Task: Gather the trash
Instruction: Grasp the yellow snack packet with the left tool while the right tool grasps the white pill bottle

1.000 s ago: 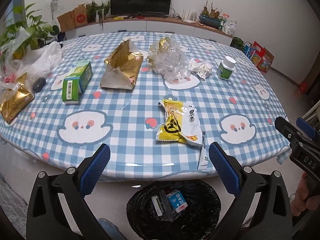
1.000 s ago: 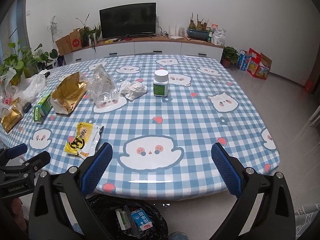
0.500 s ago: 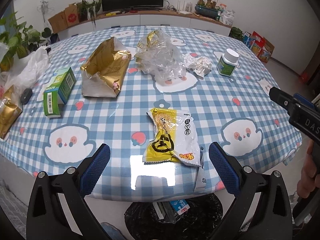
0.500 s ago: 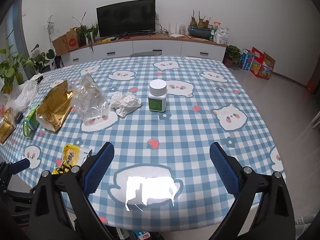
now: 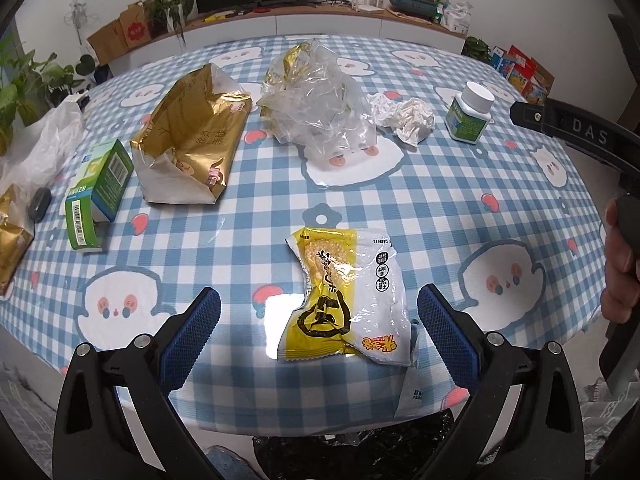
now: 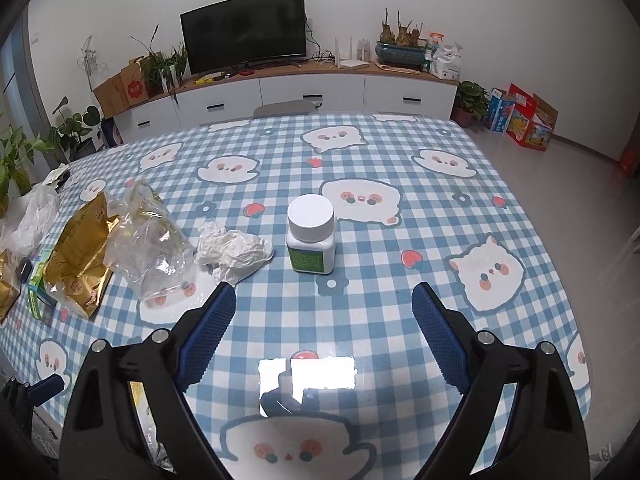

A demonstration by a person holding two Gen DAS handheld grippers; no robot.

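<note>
Left gripper [image 5: 319, 330], fingers spread, straddles the yellow snack wrapper [image 5: 347, 305] at the table edge [image 5: 304, 426]. Right gripper [image 6: 323, 330], jaws spread but just narrowing on nothing, faces the pill bottle [image 6: 310, 233] across bare cloth; only the left view shows the bin bag [image 5: 360, 454].

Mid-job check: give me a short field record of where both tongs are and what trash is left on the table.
left tongs: open, around the yellow snack wrapper, not gripping
right tongs: open, empty, jaws have just been closing slightly, aimed at the white pill bottle
other trash: crumpled tissue, clear plastic bag, gold bag, green box
bin: black bag under the table edge
</note>
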